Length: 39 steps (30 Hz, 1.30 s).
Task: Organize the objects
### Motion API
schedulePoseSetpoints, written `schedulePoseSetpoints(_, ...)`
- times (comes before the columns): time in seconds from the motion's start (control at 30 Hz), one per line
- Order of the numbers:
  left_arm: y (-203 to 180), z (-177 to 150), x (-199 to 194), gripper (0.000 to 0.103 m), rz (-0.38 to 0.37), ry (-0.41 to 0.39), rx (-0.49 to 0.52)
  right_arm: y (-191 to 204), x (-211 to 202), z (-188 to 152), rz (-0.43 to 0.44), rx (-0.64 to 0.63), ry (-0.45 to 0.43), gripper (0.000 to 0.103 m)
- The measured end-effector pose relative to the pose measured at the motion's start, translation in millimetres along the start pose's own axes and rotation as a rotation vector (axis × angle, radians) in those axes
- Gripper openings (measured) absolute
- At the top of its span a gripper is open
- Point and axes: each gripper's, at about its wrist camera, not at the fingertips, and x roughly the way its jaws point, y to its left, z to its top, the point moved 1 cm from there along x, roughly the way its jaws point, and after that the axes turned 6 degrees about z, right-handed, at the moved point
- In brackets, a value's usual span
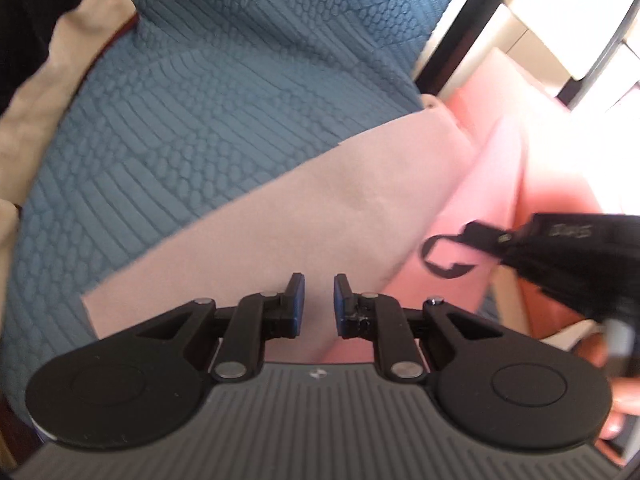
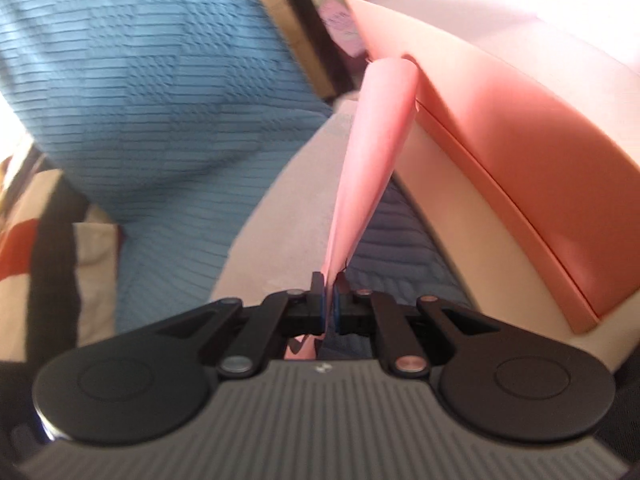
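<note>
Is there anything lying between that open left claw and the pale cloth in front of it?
Nothing visible. The left gripper hangs open directly over the pale cloth, with no object between its fingers and the fabric.

pink box point(image 2: 520, 128): 1 | pink sheet point(image 2: 372, 152): 1 | grey cloth point(image 1: 280, 216): 1 | blue cover point(image 1: 224, 92): 1

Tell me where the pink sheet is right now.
In the right wrist view, the pink sheet is pinched in the right gripper, rising from its fingers toward the pink box.
</note>
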Motion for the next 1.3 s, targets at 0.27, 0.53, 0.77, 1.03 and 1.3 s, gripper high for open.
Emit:
schedulePoseSetpoints(0.27,-2,-5,-36,0.018,-0.201,0.01,0.067,-10,14,14,-0.013,0.073,0.113,0.006)
schedulePoseSetpoints(0.53,-38,-18,-33,0.021,-0.24,0.043,0.282,-12,21,23,-0.027,0.104,0.187,0.006)
schedulePoseSetpoints(0.77,-63,-40,-35,0.043,-0.126,0.006,0.486,-14,25,29,-0.022,0.143,0.221,0.006)
schedulePoseSetpoints(1.03,-76,-58,-31,0.04,0.039,-0.029,0.646,-12,29,32,-0.025,0.164,0.239,0.006)
schedulePoseSetpoints(1.3,-31,-27,-28,0.018,-0.103,0.057,0.326,-14,36,37,0.017,0.174,0.265,0.015)
